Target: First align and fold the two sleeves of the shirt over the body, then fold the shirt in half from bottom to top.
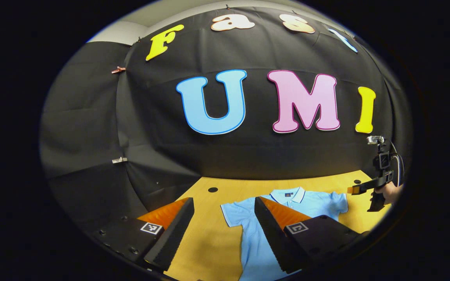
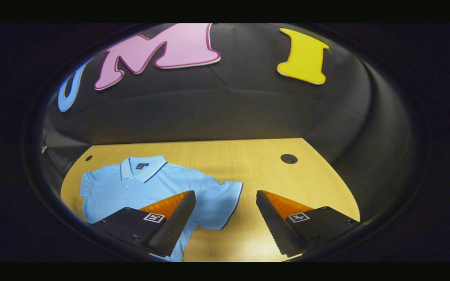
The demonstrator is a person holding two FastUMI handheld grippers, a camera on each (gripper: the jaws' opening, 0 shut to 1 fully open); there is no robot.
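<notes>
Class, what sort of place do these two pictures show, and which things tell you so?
Probably a staged recording booth, not a home: black cloth wall, bare wooden table, one blue polo shirt laid flat, hand-held right gripper.

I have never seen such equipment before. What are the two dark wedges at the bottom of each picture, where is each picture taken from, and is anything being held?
A person holds a two-finger gripper in each hand, and each carries a camera looking along its own fingers. The wedges are those fingers. In the left gripper view the left gripper is open; far right you see the other gripper, held by a hand. In the right gripper view the right gripper is open. A light blue polo shirt lies flat on the wooden table, sleeves spread. Nothing is held.
</notes>
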